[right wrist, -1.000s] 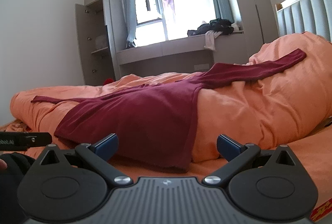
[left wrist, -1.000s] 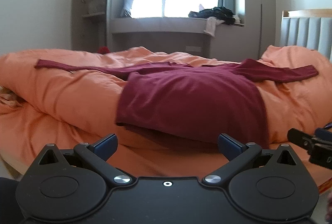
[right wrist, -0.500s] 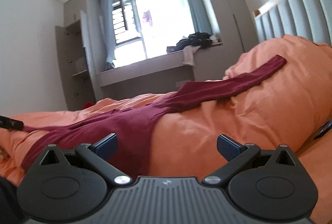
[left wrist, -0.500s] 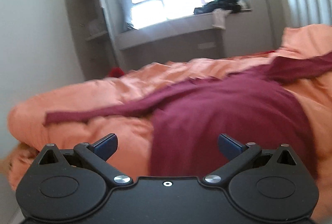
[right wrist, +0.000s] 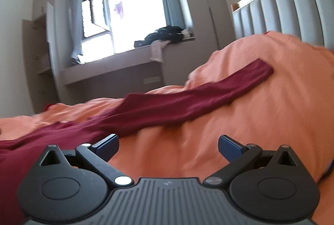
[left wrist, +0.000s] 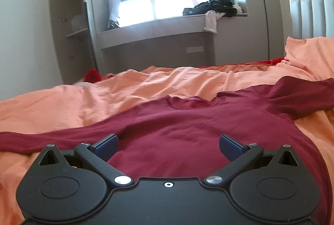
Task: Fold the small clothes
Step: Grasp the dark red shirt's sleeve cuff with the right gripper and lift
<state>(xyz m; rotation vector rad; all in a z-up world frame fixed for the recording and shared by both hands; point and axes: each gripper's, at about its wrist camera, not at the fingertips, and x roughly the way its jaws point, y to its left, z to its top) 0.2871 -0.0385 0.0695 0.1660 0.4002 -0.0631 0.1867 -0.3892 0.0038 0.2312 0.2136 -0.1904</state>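
Maroon long-sleeve shirt lies spread on the orange duvet, sleeves out sideways, with the right sleeve running up-right ahead of the right claw, which is nearer it, left claw over the body, both claws apart and empty.

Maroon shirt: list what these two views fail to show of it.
- Left wrist view: the maroon shirt has its hem hidden behind the left gripper, and both cuffs run off the frame edges.
- Right wrist view: its body is cut off at the left edge, behind the right gripper; the sleeve is motion-blurred.
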